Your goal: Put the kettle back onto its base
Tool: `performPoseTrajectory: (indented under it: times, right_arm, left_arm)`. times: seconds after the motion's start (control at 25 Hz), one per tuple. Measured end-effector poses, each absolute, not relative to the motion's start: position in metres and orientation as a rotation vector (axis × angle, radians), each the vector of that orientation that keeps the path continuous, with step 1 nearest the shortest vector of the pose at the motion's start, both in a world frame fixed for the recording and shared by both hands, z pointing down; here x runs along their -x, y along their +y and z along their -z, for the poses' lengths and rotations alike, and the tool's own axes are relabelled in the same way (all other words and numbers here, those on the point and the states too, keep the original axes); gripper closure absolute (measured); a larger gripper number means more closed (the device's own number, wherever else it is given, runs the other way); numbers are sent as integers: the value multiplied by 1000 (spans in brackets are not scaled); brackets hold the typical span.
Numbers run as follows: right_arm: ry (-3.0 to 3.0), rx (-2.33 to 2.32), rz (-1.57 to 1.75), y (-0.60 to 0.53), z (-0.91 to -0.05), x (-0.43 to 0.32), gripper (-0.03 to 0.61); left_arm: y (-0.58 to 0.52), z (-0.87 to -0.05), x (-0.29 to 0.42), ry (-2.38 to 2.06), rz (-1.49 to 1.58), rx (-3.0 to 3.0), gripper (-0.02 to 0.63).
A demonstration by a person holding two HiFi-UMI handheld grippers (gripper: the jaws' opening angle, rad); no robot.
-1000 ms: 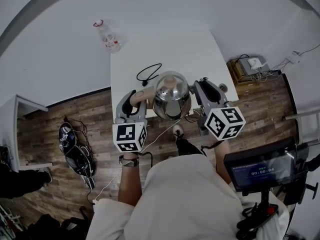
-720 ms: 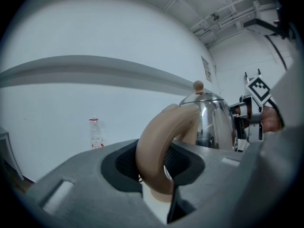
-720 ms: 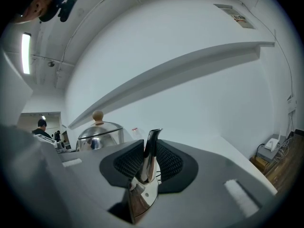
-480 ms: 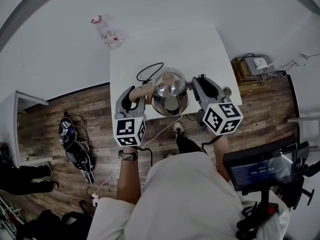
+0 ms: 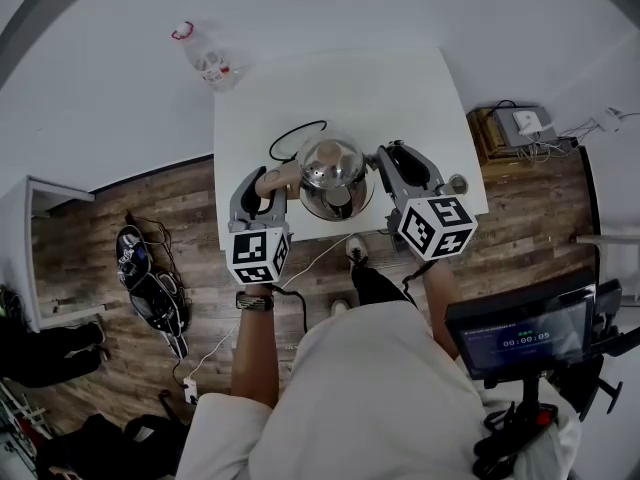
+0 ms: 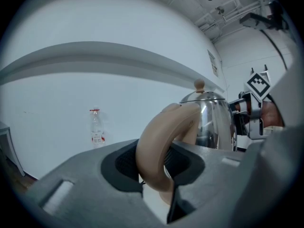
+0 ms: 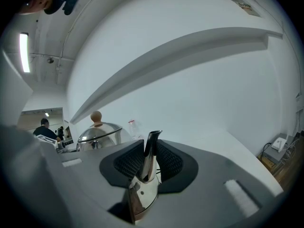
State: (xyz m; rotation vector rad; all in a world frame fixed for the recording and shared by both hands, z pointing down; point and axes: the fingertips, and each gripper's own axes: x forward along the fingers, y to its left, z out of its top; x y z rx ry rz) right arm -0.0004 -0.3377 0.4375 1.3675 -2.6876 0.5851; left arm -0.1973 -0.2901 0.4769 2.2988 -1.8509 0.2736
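Head view, centre: kettle (image 5: 333, 171) covers whatever lies under it. Left gripper view, lower centre: body of left gripper (image 6: 156, 170) hides the kettle's lower half. Head view, upper left: bottle (image 5: 205, 58) label print too small to read.

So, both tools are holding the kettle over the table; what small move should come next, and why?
Probably lower the kettle gently, straight down and level. The left tool is shut on its beige handle, the right tool on its spout. The black cord on the white table runs toward the kettle, so the base, hidden here, likely lies right below.
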Motion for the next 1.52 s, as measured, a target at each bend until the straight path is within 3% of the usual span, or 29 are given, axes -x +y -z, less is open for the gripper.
performPoseTrajectory:
  times: [0.52,1.52]
  right_arm:
    - [-2629,-1323,-635,-393,-500,9,492]
    - [-2526,-1318,-682,-374,-562,-9,489]
  left_arm:
    - [-337,-541,204,-1798,-357,-2230,489]
    - [-319,-601,186,-1710,-471,-2190,489]
